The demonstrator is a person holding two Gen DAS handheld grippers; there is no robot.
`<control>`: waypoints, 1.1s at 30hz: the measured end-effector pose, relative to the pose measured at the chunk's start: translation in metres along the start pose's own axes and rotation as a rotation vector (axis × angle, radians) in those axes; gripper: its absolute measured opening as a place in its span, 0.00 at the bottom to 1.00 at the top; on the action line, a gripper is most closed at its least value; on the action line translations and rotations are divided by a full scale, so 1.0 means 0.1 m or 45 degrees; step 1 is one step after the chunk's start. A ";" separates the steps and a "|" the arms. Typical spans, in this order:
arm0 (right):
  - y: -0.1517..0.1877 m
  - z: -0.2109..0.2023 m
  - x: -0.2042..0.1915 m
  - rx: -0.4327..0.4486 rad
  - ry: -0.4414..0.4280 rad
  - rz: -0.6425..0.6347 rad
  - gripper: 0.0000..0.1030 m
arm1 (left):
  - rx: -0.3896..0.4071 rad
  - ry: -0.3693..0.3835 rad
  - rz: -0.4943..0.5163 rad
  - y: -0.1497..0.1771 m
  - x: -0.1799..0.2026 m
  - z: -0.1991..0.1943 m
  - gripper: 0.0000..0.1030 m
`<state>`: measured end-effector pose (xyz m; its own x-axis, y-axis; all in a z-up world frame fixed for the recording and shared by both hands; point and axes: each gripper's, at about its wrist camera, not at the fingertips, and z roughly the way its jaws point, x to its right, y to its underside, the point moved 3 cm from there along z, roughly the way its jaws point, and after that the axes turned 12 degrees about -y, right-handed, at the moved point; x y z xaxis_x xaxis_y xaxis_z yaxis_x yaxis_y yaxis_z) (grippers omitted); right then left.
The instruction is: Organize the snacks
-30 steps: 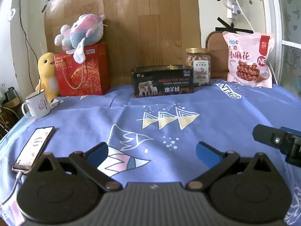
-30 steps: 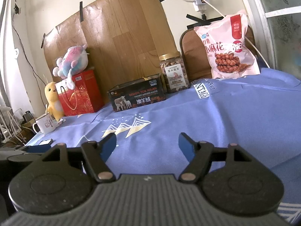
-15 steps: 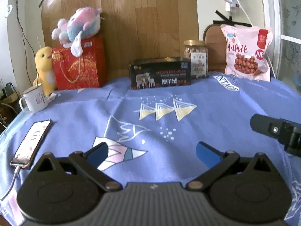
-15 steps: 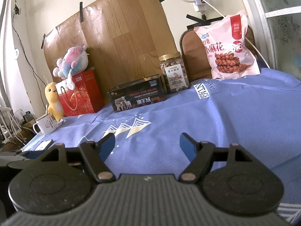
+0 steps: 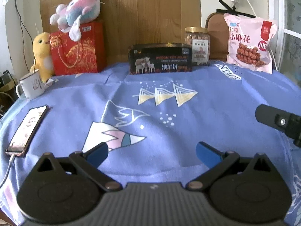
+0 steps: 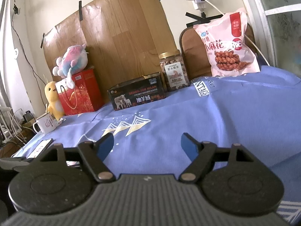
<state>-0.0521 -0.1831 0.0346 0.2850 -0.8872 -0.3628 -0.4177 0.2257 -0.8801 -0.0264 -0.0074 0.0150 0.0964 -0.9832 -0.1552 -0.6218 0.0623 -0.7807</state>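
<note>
Pink snack bag (image 5: pixel 250 43) and nut jar (image 5: pixel 197 46) stand upright beside the black box (image 5: pixel 160 58).

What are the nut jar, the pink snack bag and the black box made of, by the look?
Nut jar: clear plastic or glass, can't tell; nuts show through, gold lid, paper label.
Pink snack bag: thin printed plastic film, slightly glossy, creased and puffed.
Black box: probably printed cardboard, possibly tin; semi-gloss with sharp edges.

Left hand-held gripper (image 5: pixel 151 151) open, empty; right hand-held gripper (image 6: pixel 147 144) opening, empty.

Both grippers are black, with blue-tipped jaws and round silver pivot rivets.
</note>
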 end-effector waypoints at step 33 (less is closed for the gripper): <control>0.04 0.00 0.06 -0.005 0.010 0.027 0.79 | 0.131 -0.117 -0.030 -0.02 -0.04 -0.17 1.00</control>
<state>-0.0523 -0.1874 0.0290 0.2694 -0.8853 -0.3790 -0.4270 0.2430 -0.8710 -0.0384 -0.0063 0.0275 0.1838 -0.9649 -0.1874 -0.5362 0.0614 -0.8418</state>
